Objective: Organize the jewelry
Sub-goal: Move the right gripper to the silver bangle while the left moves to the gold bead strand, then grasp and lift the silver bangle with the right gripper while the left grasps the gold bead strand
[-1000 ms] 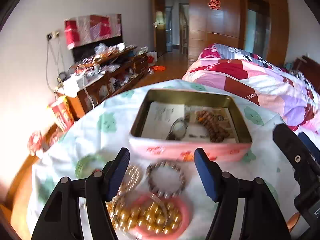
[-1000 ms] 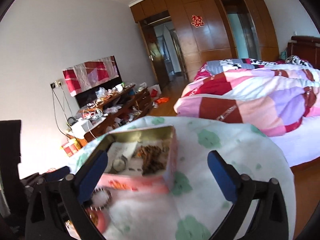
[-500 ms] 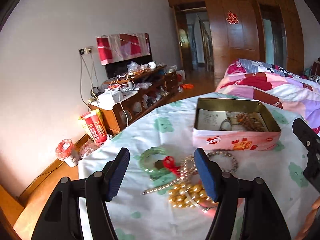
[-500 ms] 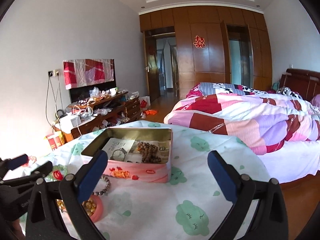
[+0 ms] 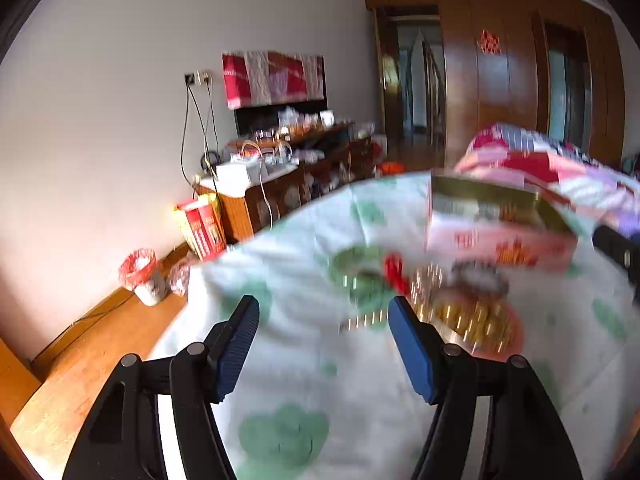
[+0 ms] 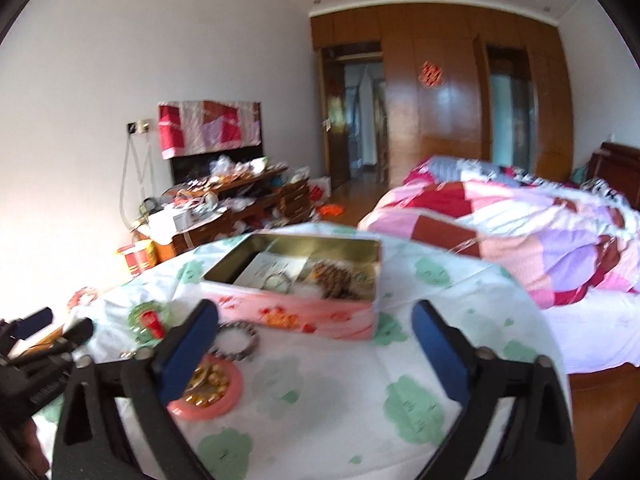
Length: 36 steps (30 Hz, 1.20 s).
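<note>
A round worktop (image 6: 460,292) under a white cloth printed with green motifs carries loose jewelry beside an open pink tin (image 6: 304,314), which already holds a brown bead string (image 6: 334,284), a small watch-like ring and a paper card. The unsorted pieces lie in a cluster just left of the tin: a grey bead bracelet (image 6: 238,338) touching its front wall, gold beads heaped inside a pink bangle (image 6: 212,390), and a green bangle (image 6: 150,322) with a red ornament.

The left hand-held gripper (image 5: 322,344) hangs released over bare cloth just short of that cluster, nothing between its blue pads; its view is smeared by motion. The right hand-held gripper (image 6: 314,350), jaws apart and just narrowing with nothing between them, is aimed at the tin's front wall.

These pieces are probably light and slippery. The bead strings should drape limp, so a pinch across a few beads would likely serve better than a grip on one round bead. The bangles look stiff and are best taken across the rim. The loose gold heap could spill or tangle if dragged.

The tin's walls are upright and thin, so anything entering must clear the rim. Open cloth lies in front and to the right, but the worktop edge curves away close on the left, above a wooden floor (image 5: 100,344).
</note>
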Motion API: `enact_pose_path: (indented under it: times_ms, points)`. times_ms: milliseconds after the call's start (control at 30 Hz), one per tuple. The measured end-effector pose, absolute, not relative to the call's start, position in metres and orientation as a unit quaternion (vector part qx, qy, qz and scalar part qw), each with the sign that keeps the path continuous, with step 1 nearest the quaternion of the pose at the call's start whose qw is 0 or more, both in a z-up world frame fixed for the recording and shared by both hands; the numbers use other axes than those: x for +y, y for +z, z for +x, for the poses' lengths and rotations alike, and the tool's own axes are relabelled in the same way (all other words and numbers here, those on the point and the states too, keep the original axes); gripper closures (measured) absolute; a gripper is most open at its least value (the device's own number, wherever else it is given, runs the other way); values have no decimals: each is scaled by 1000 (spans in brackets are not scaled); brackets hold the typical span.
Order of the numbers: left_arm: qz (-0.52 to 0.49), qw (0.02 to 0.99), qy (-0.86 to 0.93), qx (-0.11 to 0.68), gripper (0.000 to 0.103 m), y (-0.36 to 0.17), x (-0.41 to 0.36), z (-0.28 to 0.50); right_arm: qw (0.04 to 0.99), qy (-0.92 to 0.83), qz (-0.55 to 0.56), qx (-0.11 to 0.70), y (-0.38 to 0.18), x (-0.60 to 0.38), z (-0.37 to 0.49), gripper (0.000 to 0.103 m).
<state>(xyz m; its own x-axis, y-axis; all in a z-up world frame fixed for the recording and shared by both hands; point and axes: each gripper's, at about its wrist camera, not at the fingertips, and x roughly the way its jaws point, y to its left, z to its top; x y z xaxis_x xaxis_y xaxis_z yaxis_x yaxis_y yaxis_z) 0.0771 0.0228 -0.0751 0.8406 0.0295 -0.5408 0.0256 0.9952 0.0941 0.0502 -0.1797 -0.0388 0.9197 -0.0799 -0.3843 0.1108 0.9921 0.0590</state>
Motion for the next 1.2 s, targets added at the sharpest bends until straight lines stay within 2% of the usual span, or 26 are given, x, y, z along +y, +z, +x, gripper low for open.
enact_pose_path:
  times_ms: [33,67,100,333,633,867,933,1000,1200]
  points:
    - [49,953,0,299,36,-83,23,77,977,-36,43,208,-40,-178,52,24]
    - [46,950,-2,310,36,-86,24,77,974,-24,45,221,-42,-176,54,29]
    - [41,952,-5,304,36,-84,26,75,971,-10,50,233,-45,-173,56,30]
    - [0,951,-8,310,36,-76,39,75,944,82,87,306,-57,-152,76,30]
    - [-51,951,4,304,36,-60,69,66,899,147,63,408,-83,-109,122,26]
    - [-55,948,1,313,36,-60,71,68,896,131,-34,423,-95,-80,134,21]
    - [-50,949,1,313,36,-61,70,67,895,136,-43,422,-95,-80,134,24]
    - [-46,949,1,312,36,-60,69,67,896,146,-38,418,-92,-83,131,36]
    - [-47,948,-8,315,36,-61,68,69,897,171,15,408,-86,-101,116,37]
